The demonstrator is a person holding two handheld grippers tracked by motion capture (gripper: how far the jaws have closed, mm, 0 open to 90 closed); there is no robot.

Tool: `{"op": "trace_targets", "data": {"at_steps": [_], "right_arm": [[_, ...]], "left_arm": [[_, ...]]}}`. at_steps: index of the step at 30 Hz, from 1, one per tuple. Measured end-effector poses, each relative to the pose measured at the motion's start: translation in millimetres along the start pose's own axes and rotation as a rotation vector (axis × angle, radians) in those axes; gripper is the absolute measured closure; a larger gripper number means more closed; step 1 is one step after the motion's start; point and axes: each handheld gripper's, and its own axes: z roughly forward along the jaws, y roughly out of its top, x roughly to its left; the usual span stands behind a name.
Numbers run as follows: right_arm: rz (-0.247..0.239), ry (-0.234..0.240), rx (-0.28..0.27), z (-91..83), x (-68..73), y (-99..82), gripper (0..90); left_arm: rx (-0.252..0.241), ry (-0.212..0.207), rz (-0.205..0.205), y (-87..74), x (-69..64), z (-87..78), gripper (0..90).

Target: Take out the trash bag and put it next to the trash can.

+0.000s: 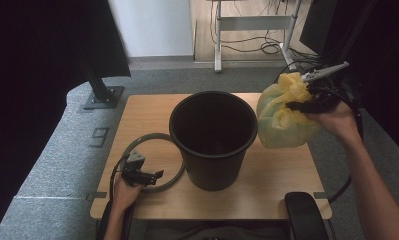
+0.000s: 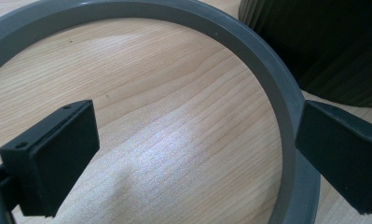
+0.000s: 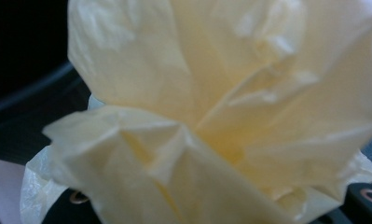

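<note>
Right gripper [image 1: 307,102] pinches the gathered neck of a full yellow bag [image 1: 282,117], holding it in the air just right of the black bin [image 1: 214,137] at rim height. Judging by this, the bag is being carried to the bin; next it must swing left over the rim and go down inside. Left gripper [image 1: 154,176] rests open on the table [image 1: 267,175], jaws straddling a grey ring [image 2: 249,51] lying beside the bin. Nothing blocks the bin's mouth.

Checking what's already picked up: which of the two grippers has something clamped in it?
The right gripper, raised beside the black bucket, grips the gathered neck of the yellow bag. The left gripper stands open over the grey ring.
</note>
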Motion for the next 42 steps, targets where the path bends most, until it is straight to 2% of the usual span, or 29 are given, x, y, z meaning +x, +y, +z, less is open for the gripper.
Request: {"op": "trace_targets", "data": {"at_steps": [5,16,30,37,42], "right_arm": [[0.013,-0.017,0.01,18.9,-4.6,-9.6,73.3],[0.036,-0.045,0.035,53.6,-12.0,-25.4,72.7],[0.083,-0.036,0.092,119.0,-14.4,-61.6,70.6],[0.127,-0.008,0.095,132.9,-8.3,-81.2,69.0],[0.133,0.008,0.109,138.9,0.5,-95.5,67.0]], "left_arm": [[-0.01,0.001,-0.012,-0.7,1.3,-1.1,0.7],[0.001,0.004,-0.005,-0.3,0.4,0.2,2.4],[0.004,0.008,-0.016,-0.5,1.4,0.5,4.1],[0.011,0.024,-0.041,-0.2,2.6,1.2,0.9],[0.03,0.045,-0.059,0.5,3.6,2.4,0.0]]}}
